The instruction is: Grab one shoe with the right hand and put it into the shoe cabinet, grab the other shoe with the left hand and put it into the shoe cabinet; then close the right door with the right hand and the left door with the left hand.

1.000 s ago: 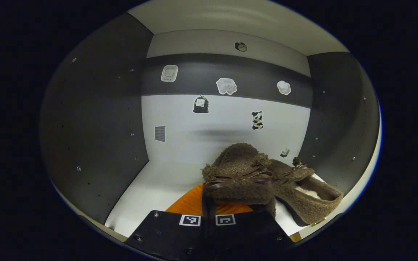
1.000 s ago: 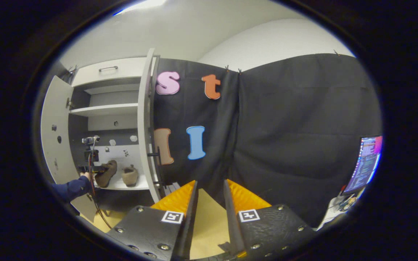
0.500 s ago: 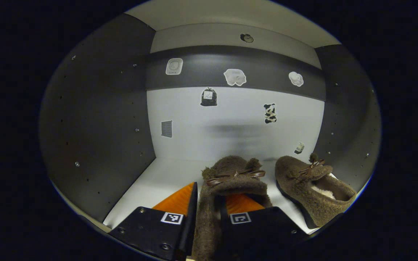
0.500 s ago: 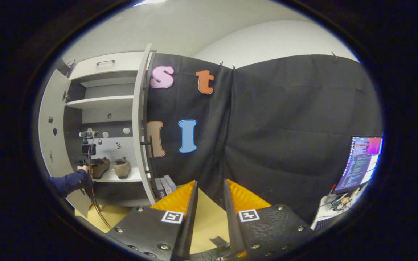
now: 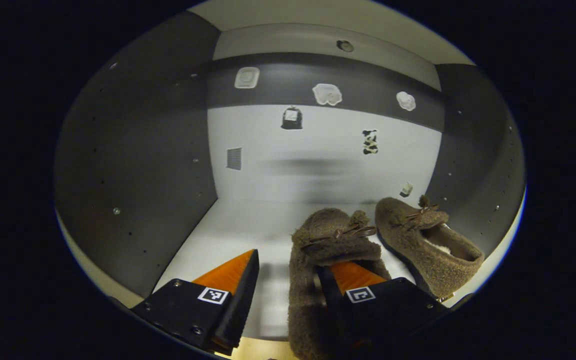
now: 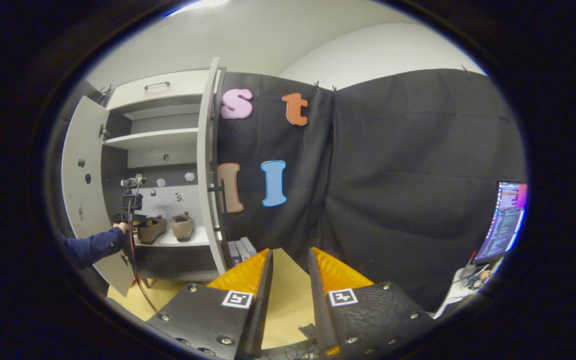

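Left gripper was spread wide around the second shoe, right gripper was parted and empty; both shoes were shelved beside each other, first shoe included, both doors left unclosed.

Handheld grippers and a dark blue sleeve
Black gripper bodies with silver screws, square black-and-white markers; sleeve navy; red cable hangs beside it

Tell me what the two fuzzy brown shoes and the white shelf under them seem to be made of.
The nearer fuzzy brown shoe and the farther fuzzy brown shoe look like curly fleece or teddy fabric: nubby pile, thin brown bows, a pale fluffy lining in the farther one. The white shelf looks like smooth, matte laminated board, though plain painted wood cannot be ruled out.
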`<state>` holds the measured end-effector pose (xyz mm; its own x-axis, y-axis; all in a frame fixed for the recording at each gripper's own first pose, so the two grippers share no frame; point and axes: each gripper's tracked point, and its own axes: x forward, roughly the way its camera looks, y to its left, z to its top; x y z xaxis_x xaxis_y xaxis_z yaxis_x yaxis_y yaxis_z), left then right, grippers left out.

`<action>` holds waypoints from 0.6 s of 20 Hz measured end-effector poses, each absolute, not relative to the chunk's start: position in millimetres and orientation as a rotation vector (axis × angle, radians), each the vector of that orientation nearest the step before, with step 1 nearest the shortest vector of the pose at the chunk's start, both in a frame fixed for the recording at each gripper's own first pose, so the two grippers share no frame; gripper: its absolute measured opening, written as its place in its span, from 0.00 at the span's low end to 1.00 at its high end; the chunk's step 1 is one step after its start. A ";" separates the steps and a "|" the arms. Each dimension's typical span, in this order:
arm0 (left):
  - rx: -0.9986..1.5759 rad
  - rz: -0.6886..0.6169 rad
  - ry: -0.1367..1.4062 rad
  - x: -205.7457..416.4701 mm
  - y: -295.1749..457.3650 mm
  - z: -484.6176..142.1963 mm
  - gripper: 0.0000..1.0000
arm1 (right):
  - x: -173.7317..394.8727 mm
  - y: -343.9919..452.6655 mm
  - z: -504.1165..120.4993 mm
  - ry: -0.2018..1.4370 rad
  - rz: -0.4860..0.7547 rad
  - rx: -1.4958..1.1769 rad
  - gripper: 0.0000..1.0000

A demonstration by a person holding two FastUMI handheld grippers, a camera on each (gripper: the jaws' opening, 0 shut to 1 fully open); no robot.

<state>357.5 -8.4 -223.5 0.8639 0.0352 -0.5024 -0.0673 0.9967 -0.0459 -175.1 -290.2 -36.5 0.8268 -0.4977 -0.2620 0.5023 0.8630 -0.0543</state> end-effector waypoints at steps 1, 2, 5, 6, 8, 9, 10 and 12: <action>-0.066 0.060 0.539 352.4 -5.5 -225.1 0.73 | -174.0 -290.4 -38.4 0.272 -0.523 0.026 0.38; -0.063 0.062 0.550 348.5 -2.9 -225.0 0.84 | -173.3 -291.0 -40.4 0.271 -0.516 0.034 0.38; -0.051 0.047 0.564 337.4 -0.9 -218.1 0.96 | -172.4 -292.9 -46.6 0.279 -0.505 0.047 0.38; -0.045 0.034 0.555 332.7 -2.6 -213.4 0.96 | -171.2 -293.2 -49.1 0.283 -0.499 0.053 0.38; -0.052 0.010 0.531 320.6 -7.1 -202.0 0.96 | -167.4 -293.3 -53.9 0.290 -0.484 0.067 0.38; -0.057 0.005 0.510 312.8 -8.0 -195.3 0.96 | -163.9 -292.1 -55.7 0.294 -0.474 0.073 0.38; -0.060 -0.009 0.478 307.0 -10.3 -185.7 0.97 | -159.9 -291.9 -57.0 0.295 -0.464 0.077 0.38; -0.061 -0.053 0.443 287.8 -20.4 -171.1 0.96 | -149.8 -288.9 -58.7 0.301 -0.437 0.074 0.38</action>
